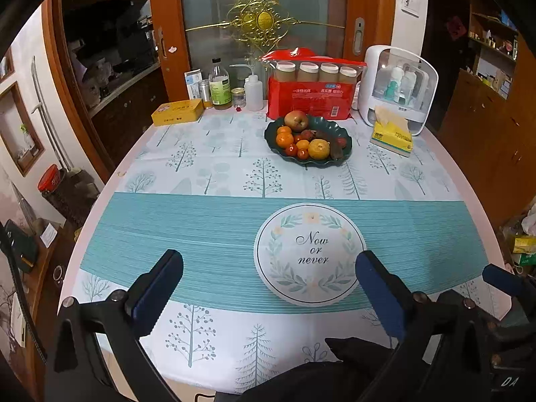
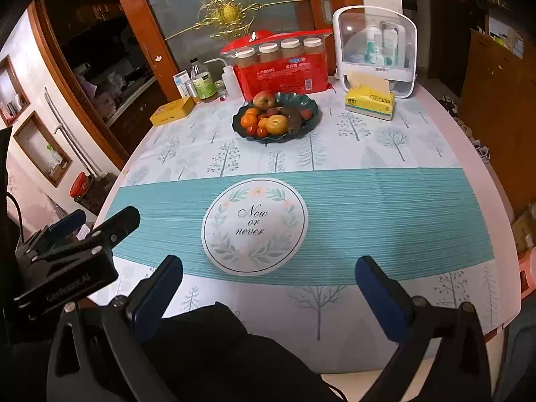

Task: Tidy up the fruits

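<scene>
Left gripper (image 1: pixel 269 288): jaws wide apart, holding nothing, above the near edge of the table (image 1: pixel 100 207). Right gripper (image 2: pixel 268 294): jaws likewise wide, nothing held, over the same near edge. Between both and ahead, a round printed mat (image 1: pixel 310 254) lies flat on the teal band of the tablecloth (image 1: pixel 201 227). Farther on, past the mat, a dark green bowl (image 1: pixel 335 125) holds the fruit: an apple (image 1: pixel 296 120) at its far side, oranges (image 1: pixel 284 140) and small tomatoes (image 1: pixel 291 150) toward the front. A yellow tissue pack (image 1: pixel 392 135) sits to the right of the bowl, a yellow tin (image 1: pixel 177 111) at the far left. A red package (image 1: pixel 310 95) stands behind the bowl.
</scene>
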Demonstrator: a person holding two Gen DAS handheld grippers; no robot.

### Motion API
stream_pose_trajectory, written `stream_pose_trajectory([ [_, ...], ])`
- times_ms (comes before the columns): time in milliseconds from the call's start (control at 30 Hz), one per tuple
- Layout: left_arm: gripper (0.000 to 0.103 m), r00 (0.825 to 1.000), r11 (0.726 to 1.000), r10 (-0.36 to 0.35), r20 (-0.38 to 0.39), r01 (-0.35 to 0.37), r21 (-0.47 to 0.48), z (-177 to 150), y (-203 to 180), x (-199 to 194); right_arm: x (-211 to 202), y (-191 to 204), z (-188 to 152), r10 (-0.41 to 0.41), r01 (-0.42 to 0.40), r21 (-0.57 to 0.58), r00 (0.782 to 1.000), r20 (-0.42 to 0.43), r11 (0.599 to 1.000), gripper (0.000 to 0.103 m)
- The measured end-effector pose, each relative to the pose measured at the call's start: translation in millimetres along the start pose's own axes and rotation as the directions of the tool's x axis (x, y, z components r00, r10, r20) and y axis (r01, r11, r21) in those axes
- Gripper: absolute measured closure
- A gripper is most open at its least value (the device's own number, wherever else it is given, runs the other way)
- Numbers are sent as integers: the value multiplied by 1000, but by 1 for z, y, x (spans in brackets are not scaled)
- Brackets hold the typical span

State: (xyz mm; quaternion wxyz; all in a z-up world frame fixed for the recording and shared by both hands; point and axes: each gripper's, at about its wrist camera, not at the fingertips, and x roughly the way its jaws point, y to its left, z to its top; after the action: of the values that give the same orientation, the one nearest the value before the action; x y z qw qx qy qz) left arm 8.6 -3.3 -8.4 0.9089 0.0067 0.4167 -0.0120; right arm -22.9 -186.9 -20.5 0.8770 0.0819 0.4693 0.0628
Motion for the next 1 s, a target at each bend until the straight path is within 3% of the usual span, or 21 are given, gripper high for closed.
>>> stream_pose_trajectory([
  [1000,1,1000,1000,9,-23,-9,8,0,8,14,15,6,2,-6,5,-9,999,-40,1000,0],
])
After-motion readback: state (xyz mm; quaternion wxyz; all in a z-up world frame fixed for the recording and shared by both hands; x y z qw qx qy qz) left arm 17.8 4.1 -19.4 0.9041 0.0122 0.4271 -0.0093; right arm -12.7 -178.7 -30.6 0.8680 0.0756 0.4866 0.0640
